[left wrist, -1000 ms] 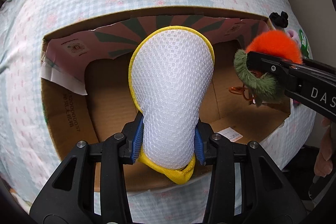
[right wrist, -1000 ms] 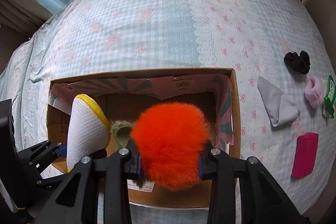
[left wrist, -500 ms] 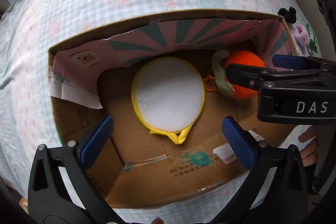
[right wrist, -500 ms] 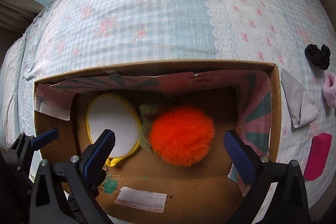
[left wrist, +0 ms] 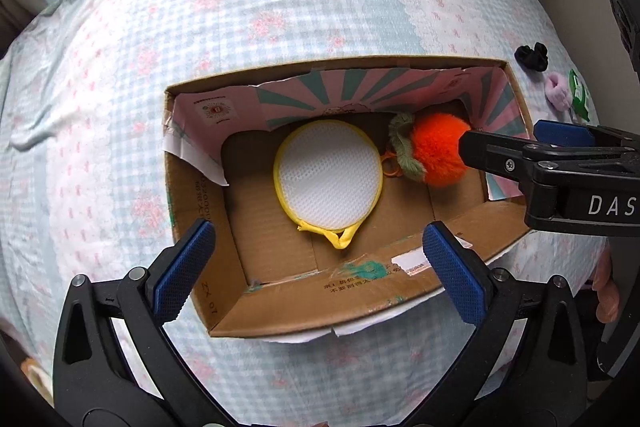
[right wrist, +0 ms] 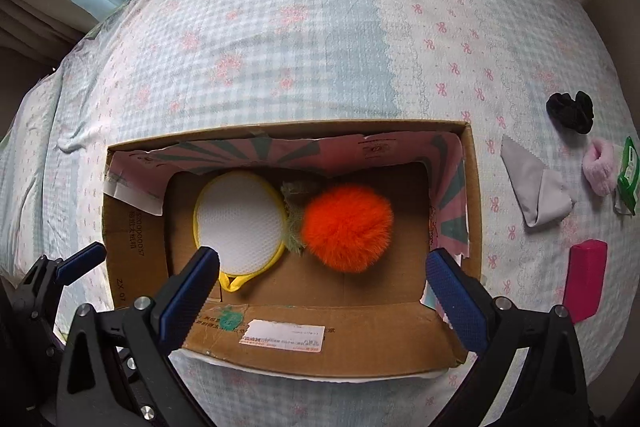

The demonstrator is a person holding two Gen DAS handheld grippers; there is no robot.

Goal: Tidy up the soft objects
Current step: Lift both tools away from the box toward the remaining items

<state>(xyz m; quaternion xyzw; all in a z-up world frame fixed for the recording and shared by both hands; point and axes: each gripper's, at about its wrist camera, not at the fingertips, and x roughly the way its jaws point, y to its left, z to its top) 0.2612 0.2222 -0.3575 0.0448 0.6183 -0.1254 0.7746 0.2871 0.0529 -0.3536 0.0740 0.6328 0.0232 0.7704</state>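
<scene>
A: Orange fluff and white mesh sit side by side on the floor of the cardboard box (right wrist: 472, 195); we see the orange pompom (right wrist: 347, 229) touching the round mesh pad (right wrist: 240, 217), both dropped.

B: Agreed; our left gripper (left wrist: 318, 267) and right gripper (right wrist: 320, 291) hang above the box, jaws spread wide with nothing between them.

A: We judge the next pick waits outside on the bedspread (right wrist: 280, 47): black scrunchie (right wrist: 570, 111), grey cloth (right wrist: 534, 193), pink scrunchie (right wrist: 600, 167), magenta block (right wrist: 586, 277); lift clear of the box wall first, then pinch each through its middle.

B: Writing? "DAS" on the gripper body; "ZX 07" on the box flap; its white label is too small to read.
</scene>
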